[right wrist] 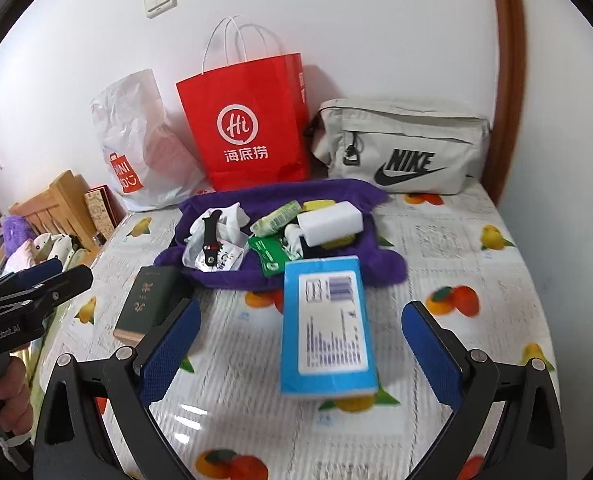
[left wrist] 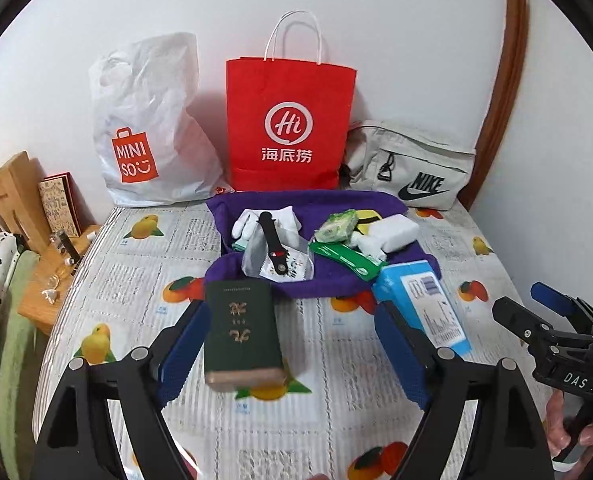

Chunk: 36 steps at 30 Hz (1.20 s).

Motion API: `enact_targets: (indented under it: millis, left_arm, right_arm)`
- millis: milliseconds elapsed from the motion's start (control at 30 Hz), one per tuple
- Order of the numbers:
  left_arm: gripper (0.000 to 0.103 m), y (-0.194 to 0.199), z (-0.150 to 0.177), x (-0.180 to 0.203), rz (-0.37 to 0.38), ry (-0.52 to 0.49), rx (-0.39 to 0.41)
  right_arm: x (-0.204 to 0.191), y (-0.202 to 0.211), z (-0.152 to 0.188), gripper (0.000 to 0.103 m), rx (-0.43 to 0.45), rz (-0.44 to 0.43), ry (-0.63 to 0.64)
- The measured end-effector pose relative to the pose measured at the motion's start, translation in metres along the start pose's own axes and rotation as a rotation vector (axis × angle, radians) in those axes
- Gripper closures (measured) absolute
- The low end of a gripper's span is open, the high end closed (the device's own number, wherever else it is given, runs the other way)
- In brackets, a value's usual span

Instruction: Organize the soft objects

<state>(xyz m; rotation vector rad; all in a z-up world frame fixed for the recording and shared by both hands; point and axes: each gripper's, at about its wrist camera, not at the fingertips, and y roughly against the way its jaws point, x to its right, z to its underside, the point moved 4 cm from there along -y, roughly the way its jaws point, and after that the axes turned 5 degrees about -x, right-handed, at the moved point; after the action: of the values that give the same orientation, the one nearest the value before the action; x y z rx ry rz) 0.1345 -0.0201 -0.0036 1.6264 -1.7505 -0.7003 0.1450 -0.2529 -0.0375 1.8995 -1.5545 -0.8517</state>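
A purple towel [left wrist: 320, 280] [right wrist: 224, 276] lies mid-table. On it are white gloves [left wrist: 248, 220], a black watch strap [left wrist: 270, 240], a green sponge packet [left wrist: 336, 228], a white foam block [left wrist: 392, 232] [right wrist: 328, 220] and a green wipes pack [left wrist: 344, 258]. In front of it lie a dark green book [left wrist: 240, 328] [right wrist: 148, 300] and a blue box [left wrist: 420, 304] [right wrist: 324, 328]. My left gripper [left wrist: 296, 344] is open, with the book lying between its fingers, untouched. My right gripper [right wrist: 300, 352] is open, straddling the blue box without pressing it.
Against the wall stand a white Miniso bag [left wrist: 144, 128], a red paper bag [left wrist: 288, 128] and a grey Nike pouch [left wrist: 416, 164]. The table has a fruit-print cover [left wrist: 136, 280]. Wooden furniture [left wrist: 12, 188] and bedding are at the left. A brown door frame [left wrist: 500, 80] is at the right.
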Motion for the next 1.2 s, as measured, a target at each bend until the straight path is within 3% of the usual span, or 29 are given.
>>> enact_targets:
  millis: [600,1200]
  left_arm:
    - [0.019,0.05,0.053,0.009,-0.01,0.022,0.039]
    - [0.019,0.061,0.066,0.015,-0.012,0.012,0.041]
  right_arm:
    - [-0.001,0.069,0.051,0.002,0.067,0.057,-0.001]
    - [0.0,0.08,0.066,0.001,0.087,0.063,-0.006]
